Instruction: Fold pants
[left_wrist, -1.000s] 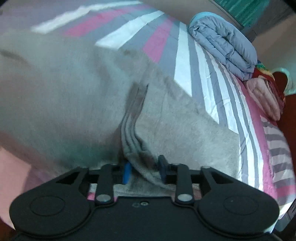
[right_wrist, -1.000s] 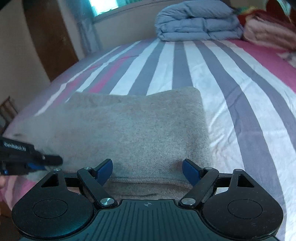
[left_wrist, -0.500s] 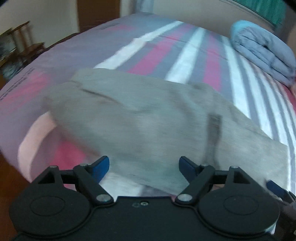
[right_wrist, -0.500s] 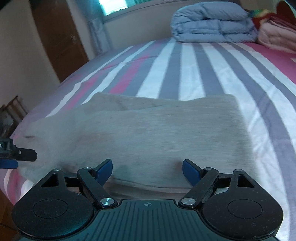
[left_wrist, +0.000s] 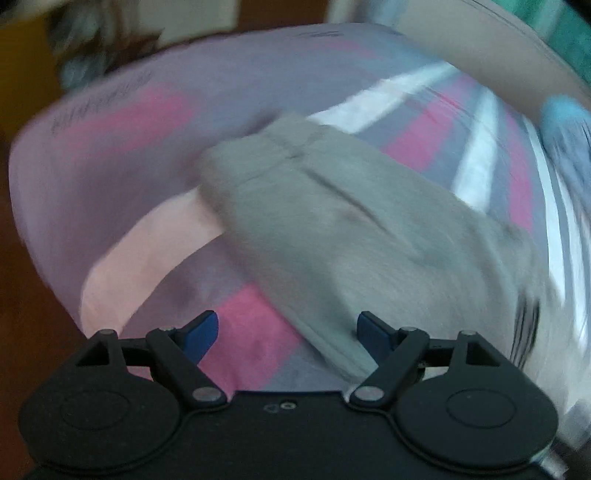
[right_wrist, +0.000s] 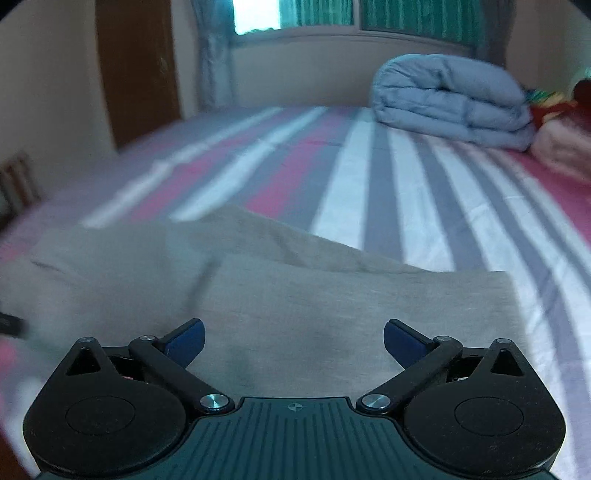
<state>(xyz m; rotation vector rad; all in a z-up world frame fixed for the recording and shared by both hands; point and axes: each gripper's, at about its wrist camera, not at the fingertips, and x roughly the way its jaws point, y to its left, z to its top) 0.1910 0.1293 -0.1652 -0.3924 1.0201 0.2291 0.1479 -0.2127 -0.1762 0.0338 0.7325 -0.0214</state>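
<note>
Bed (right_wrist: 424, 206) fills both views: striped sheet in pink, grey and white, wooden floor showing past its near-left corner in the left wrist view.

Folded grey-blue duvet (right_wrist: 450, 98) sits at the far edge of the bed under the window, with a pink bundle (right_wrist: 561, 144) just beside it toward the far-right corner (too blurred at the frame edge to say what it is).

Grey pants (right_wrist: 332, 314) lie flat on the sheet along the near edge of the bed, folded over themselves: an upper layer with a straight far edge rests on a wider lower layer that runs off toward the near-left corner. In the left wrist view the pants (left_wrist: 351, 229) run as a diagonal band from mid-bed down to the near edge; picture is motion-blurred, so seams and waistband can't be made out reliably.

Right gripper (right_wrist: 293, 338): jaws wide and opening further, fingers above the cloth, nothing pinched between them.

Left gripper (left_wrist: 286, 328): jaws wide apart, nothing clamped. The near end of the pants band passes by its right finger; contact can't be confirmed through the blur.

Dark tip of the left gripper (right_wrist: 11, 325) shows at the left edge of the right wrist view, beside the pants.
</note>
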